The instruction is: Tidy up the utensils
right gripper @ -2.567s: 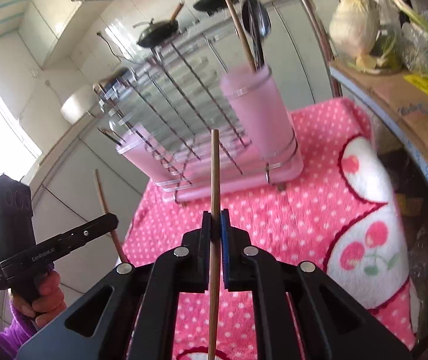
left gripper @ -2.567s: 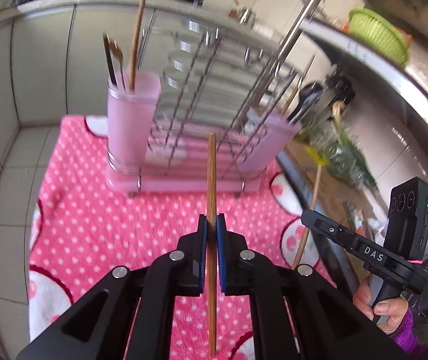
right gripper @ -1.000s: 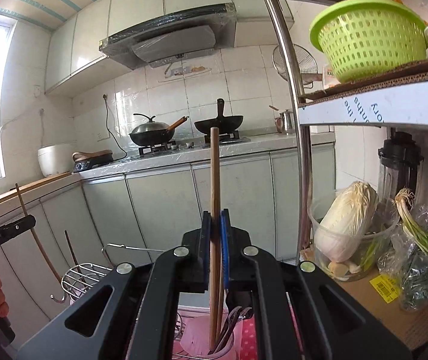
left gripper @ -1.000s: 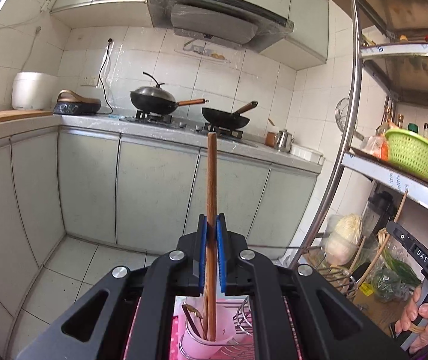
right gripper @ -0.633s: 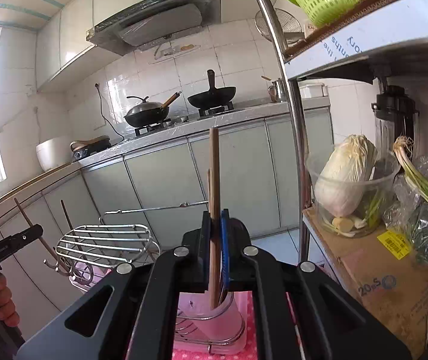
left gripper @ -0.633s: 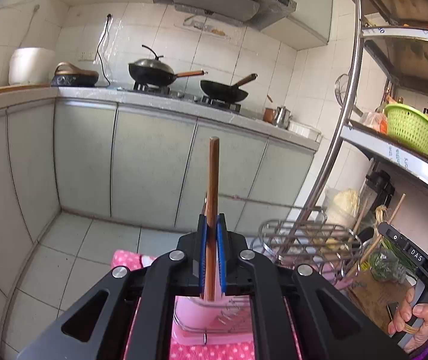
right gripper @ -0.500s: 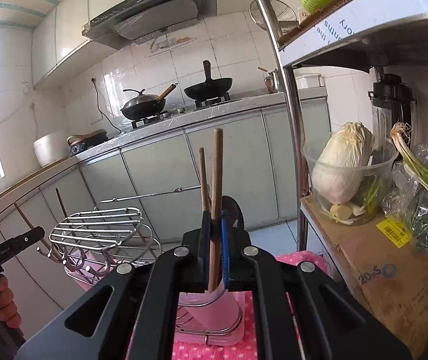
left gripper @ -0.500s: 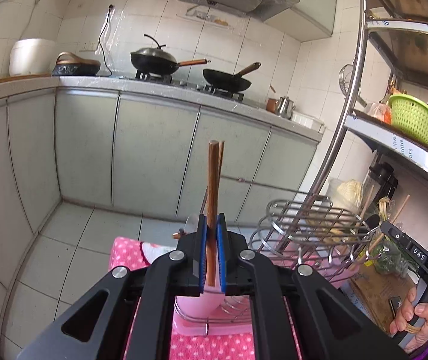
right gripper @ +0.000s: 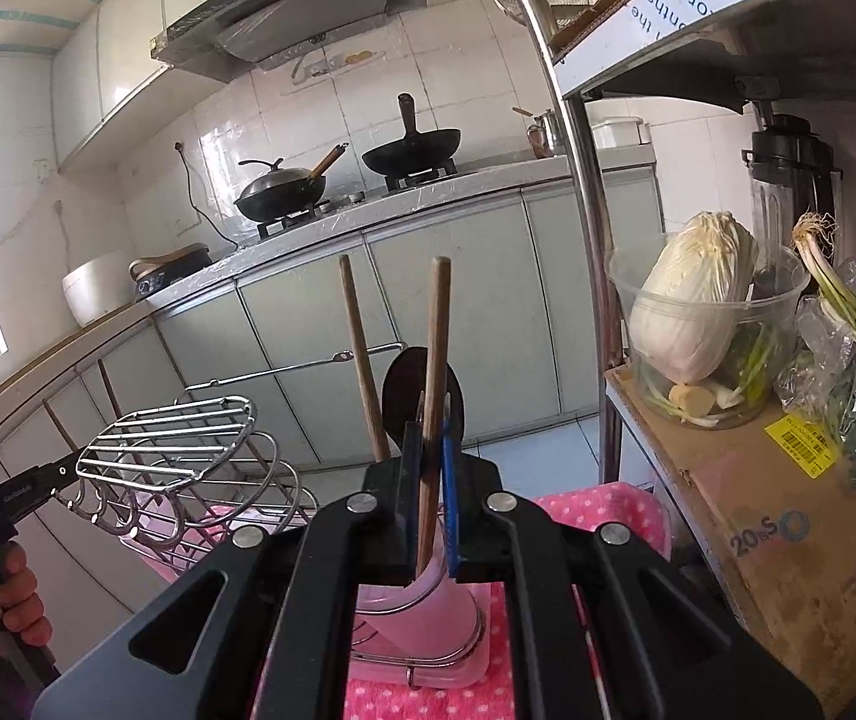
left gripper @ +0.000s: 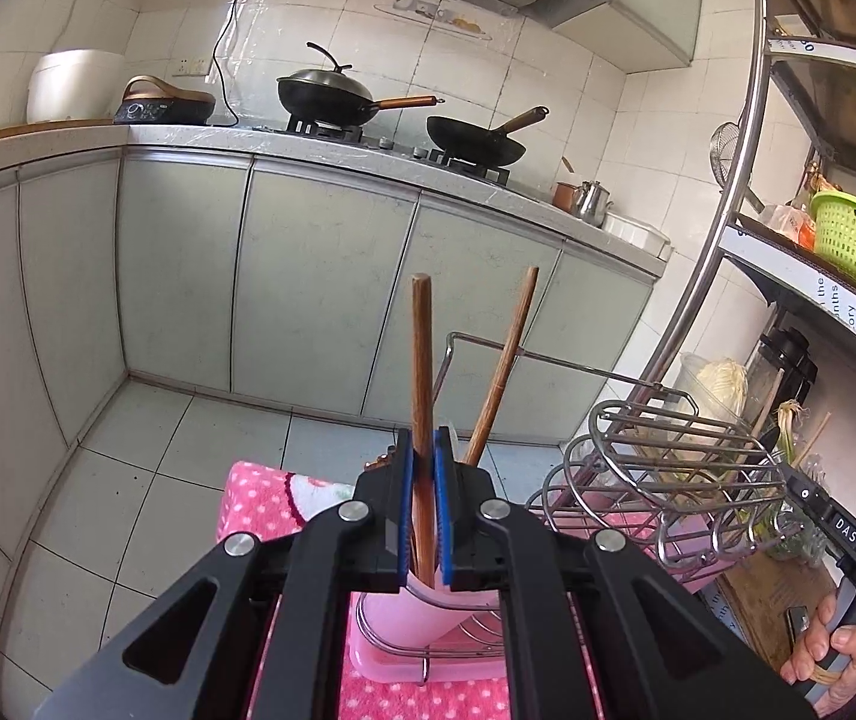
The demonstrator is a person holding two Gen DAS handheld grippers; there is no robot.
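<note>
My left gripper (left gripper: 422,504) is shut on a brown wooden chopstick (left gripper: 422,372), whose lower end is inside the pink cup (left gripper: 410,612) at the left end of the wire dish rack (left gripper: 667,480). A second chopstick (left gripper: 502,366) leans in that cup. My right gripper (right gripper: 430,498) has its jaws slightly parted around another chopstick (right gripper: 435,372), which leans in the right-end pink cup (right gripper: 422,612) beside a chopstick (right gripper: 362,360) and a black spoon (right gripper: 407,390).
The rack stands on a pink dotted cloth (left gripper: 266,498). A metal shelf post (right gripper: 583,180) rises to the right, with a cabbage tub (right gripper: 697,324) on a cardboard box (right gripper: 775,540). Grey cabinets (left gripper: 308,282) and a stove with woks (left gripper: 332,96) stand behind.
Both grippers came down over the two cups, lowering their chopsticks into them. The right jaws have parted a little and its chopstick now leans.
</note>
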